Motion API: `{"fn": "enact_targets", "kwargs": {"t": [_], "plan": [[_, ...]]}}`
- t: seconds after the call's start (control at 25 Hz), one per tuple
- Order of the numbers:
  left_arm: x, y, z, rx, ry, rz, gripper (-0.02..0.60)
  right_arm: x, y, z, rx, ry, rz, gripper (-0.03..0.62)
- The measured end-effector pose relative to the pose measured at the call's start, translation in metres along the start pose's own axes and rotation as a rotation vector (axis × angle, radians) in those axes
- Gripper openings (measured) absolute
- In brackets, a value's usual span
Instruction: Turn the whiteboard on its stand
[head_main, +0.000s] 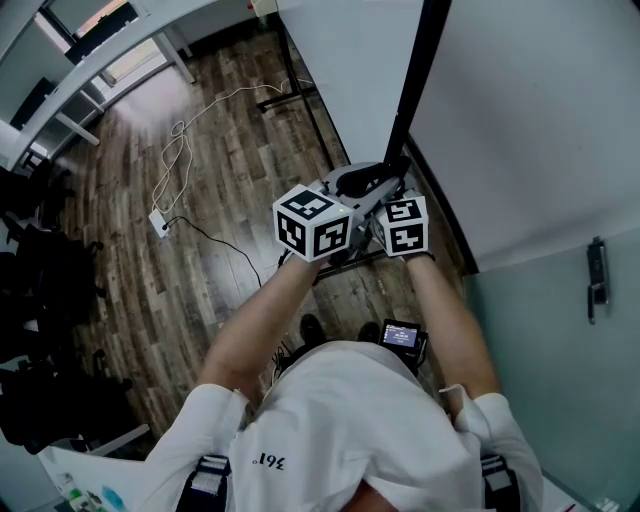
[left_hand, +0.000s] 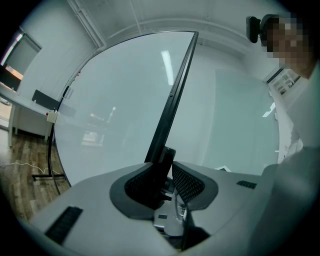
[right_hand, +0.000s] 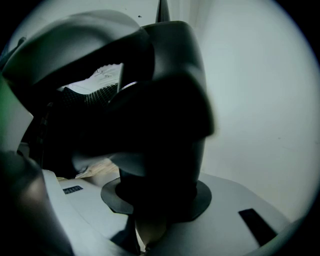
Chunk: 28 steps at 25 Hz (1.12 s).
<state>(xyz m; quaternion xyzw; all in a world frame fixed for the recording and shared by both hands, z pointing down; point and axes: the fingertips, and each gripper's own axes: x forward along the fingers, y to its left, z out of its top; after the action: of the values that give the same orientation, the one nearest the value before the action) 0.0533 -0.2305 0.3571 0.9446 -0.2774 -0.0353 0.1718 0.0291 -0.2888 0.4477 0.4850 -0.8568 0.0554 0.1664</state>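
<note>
The whiteboard (head_main: 340, 60) stands edge-on in front of me, its black frame edge (head_main: 415, 80) running up the head view. In the left gripper view the board (left_hand: 120, 110) fills the left half. Its frame edge (left_hand: 175, 95) drops straight between the jaws. My left gripper (left_hand: 167, 172) is shut on that frame edge, one dark pad on each side. My right gripper (right_hand: 160, 200) sits close beside it and is shut on the black frame (right_hand: 170, 125), which blocks most of its view. Both marker cubes (head_main: 312, 222) (head_main: 403, 225) nearly touch.
The stand's black leg and foot (head_main: 295, 95) rest on the wooden floor. A white cable (head_main: 180, 150) runs to a power strip (head_main: 160, 222). A white desk (head_main: 90, 70) and black chairs (head_main: 40, 260) are at the left. A glass door with a handle (head_main: 597, 280) is at the right.
</note>
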Motion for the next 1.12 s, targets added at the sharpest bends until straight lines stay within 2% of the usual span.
{"fn": "enact_targets", "kwargs": {"t": [0.48,0.8,1.12], "plan": [[-0.003,-0.026,-0.011,-0.020,-0.015,0.017,0.121,-0.027,0.000,-0.010,0.001,-0.005,-0.004,0.143],[0.001,-0.055,-0.022,-0.028,-0.025,0.026,0.121,-0.055,-0.001,-0.023,0.003,-0.006,0.022,0.144],[-0.002,-0.071,-0.031,-0.021,-0.029,0.062,0.121,-0.072,0.000,-0.030,0.015,-0.015,0.030,0.147]]}}
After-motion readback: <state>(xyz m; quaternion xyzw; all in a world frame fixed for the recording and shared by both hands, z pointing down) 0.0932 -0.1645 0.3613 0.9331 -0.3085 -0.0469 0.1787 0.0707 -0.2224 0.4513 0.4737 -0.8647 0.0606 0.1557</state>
